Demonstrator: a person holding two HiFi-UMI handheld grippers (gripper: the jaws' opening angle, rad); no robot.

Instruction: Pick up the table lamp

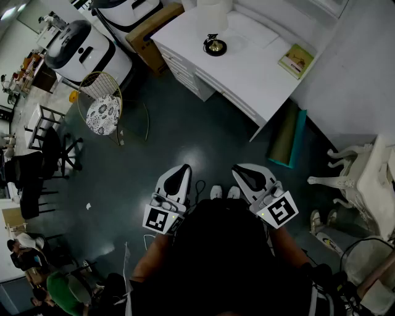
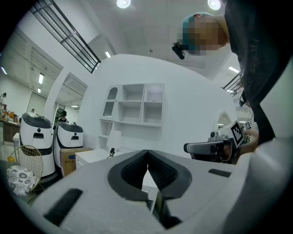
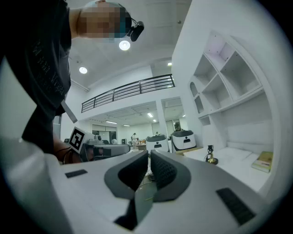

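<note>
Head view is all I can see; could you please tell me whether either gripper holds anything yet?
Observer: No; its own view shows the left gripper shut, nothing between its jaws.
Operator: And the right gripper, please?
Observer: The right gripper is shut and empty too.
Operator: What is behind the table lamp?
Observer: A white shelf unit on the wall, with open compartments.

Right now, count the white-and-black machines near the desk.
2. One machine stands by the wire chair; the other machine stands beside the cardboard box. More may be out of frame.
</note>
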